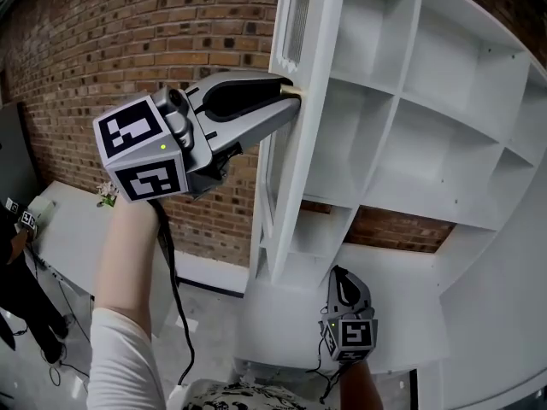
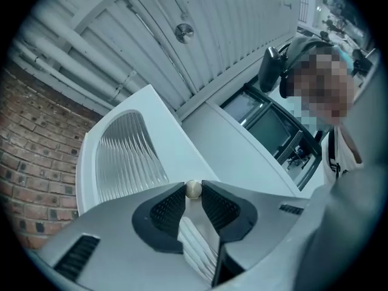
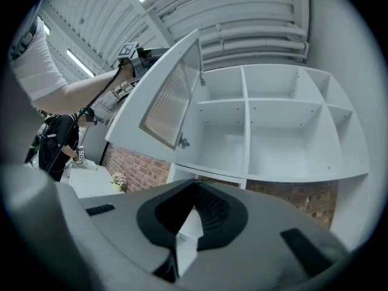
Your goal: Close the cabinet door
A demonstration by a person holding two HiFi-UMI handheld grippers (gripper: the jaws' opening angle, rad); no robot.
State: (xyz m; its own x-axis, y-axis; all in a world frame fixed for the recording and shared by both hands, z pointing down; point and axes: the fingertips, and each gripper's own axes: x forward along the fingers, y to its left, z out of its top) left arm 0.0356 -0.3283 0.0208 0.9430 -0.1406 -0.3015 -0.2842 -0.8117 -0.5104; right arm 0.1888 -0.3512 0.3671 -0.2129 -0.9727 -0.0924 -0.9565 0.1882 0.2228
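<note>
The white cabinet [image 1: 444, 84] hangs on the wall with its shelves bare. Its door [image 1: 303, 101], with a ribbed glass pane, stands open and edge-on to me. My left gripper [image 1: 292, 92] is raised to the door's edge, its jaws closed on the small round door knob [image 2: 193, 189], which sits pinched between the two tips. The right gripper view shows the same door [image 3: 163, 102] swung out to the left of the cabinet [image 3: 285, 132]. My right gripper [image 1: 342, 282] hangs low below the shelves, shut and empty, away from the door.
A brick wall [image 1: 128, 49] runs behind the cabinet. A white counter [image 1: 77, 229] at the left bears a small flower pot [image 1: 107, 196], and a person in dark clothes [image 1: 13, 263] stands beside it. A white surface [image 1: 402, 272] lies under the cabinet.
</note>
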